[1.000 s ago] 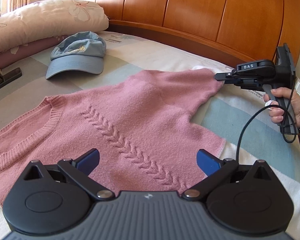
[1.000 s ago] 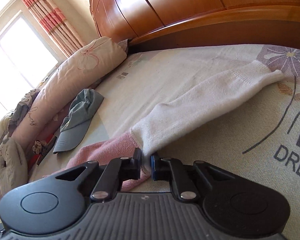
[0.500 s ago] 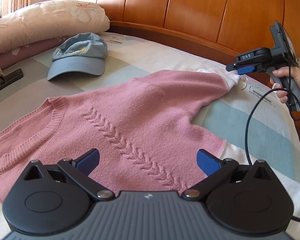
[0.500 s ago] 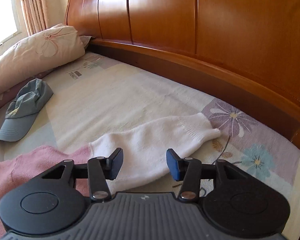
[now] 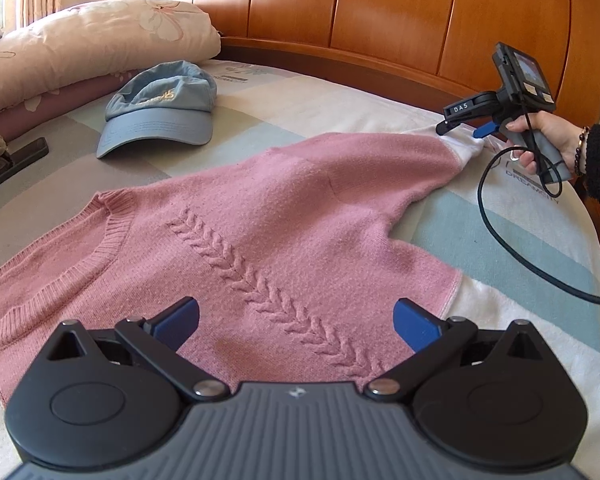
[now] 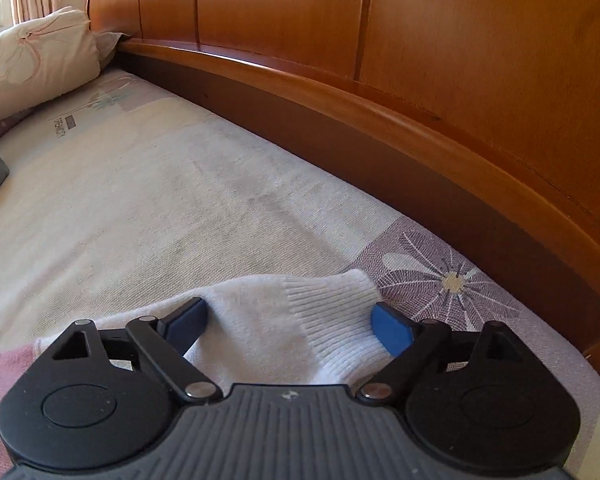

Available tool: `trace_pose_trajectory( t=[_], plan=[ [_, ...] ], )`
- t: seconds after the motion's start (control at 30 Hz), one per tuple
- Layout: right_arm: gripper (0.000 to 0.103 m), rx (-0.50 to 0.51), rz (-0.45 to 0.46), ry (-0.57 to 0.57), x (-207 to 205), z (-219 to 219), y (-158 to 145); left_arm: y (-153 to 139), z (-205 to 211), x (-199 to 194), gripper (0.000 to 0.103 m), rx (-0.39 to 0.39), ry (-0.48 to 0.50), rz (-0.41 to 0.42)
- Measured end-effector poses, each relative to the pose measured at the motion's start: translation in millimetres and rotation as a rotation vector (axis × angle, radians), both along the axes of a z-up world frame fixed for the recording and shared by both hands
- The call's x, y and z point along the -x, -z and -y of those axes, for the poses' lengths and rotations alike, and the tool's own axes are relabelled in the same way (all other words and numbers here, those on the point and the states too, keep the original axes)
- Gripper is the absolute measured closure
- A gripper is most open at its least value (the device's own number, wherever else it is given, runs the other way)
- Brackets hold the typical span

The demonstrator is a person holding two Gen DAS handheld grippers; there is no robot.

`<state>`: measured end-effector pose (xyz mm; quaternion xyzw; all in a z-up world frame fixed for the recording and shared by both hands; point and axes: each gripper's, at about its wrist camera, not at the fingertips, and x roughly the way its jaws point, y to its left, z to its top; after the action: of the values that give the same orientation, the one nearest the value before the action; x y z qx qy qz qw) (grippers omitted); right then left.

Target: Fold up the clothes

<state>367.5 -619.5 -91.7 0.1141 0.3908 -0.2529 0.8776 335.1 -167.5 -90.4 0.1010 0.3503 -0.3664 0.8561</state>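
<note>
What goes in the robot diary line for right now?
left gripper: open over pink sweater | right gripper: opening, white cuff between, unpinched

A tall headboard of glossy orange-brown wooden panels [image 5: 380,20] rose beyond the left gripper, running across the far side of the bed. A pale bedsheet with blue-green blocks and printed lettering [image 5: 500,240] spread under and ahead of it. Ahead to its left lay a light blue cotton baseball cap [image 5: 160,116], brim toward the gripper. Farther left, a cream pillow printed with pink flowers [image 5: 80,52] leaned against the headboard, stacked on a mauve one. A purple daisy print [image 6: 448,280] marked the sheet just ahead of the right gripper.
</note>
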Motion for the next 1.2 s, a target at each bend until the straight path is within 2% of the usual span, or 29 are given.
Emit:
trace_pose_trajectory(
  t=[0.13,0.33,0.5,0.57,0.6,0.63,0.73,0.83,0.93,1.0,1.1,1.2],
  plan=[
    [0.017,-0.069,0.027,-0.085,7.1,-35.4,-21.6,-6.0,-4.2,0.1,0.001,0.026,0.000,0.003],
    [0.017,-0.114,-0.070,-0.281,-20.8,-126.1,-47.9,-12.1,-9.2,-1.2,0.001,0.026,-0.014,0.024],
    [0.016,-0.055,-0.215,-0.355,-55.3,-182.3,-28.5,-12.3,-14.5,-6.8,0.001,0.007,-0.054,0.041],
    [0.015,-0.029,-0.263,-0.344,-63.1,-187.1,-9.7,-12.2,-18.1,-10.4,0.001,0.021,-0.061,0.029],
    [0.008,-0.026,-0.271,-0.337,-64.0,-186.3,1.4,-12.2,-19.8,-11.9,0.001,0.028,-0.064,0.023],
    [0.001,-0.011,-0.259,-0.330,-64.8,-185.0,8.0,-12.1,-21.2,-13.0,0.001,0.034,-0.066,0.019],
    [0.000,-0.009,-0.175,-0.308,-72.4,-175.3,13.2,-11.0,-23.9,-16.2,0.001,0.046,-0.067,0.007],
    [0.000,0.002,-0.150,-0.294,-79.9,-171.8,14.3,-9.1,-24.5,-17.5,0.001,0.036,-0.075,0.005],
    [0.000,-0.016,-0.162,-0.290,-75.8,-176.0,4.4,-11.5,-26.5,-16.6,0.001,0.032,-0.073,0.012],
    [0.000,-0.056,-0.138,-0.309,-65.4,-179.6,-8.8,-14.5,-28.7,-15.3,0.001,0.034,-0.066,0.018],
    [0.000,-0.125,-0.126,-0.383,-54.5,-195.3,-29.3,-18.3,-31.5,-13.9,0.001,0.027,-0.062,0.032],
    [0.000,-0.152,-0.175,-0.454,-57.3,-223.2,-36.9,-19.7,-33.6,-14.8,0.001,0.023,-0.068,0.032]
  ],
)
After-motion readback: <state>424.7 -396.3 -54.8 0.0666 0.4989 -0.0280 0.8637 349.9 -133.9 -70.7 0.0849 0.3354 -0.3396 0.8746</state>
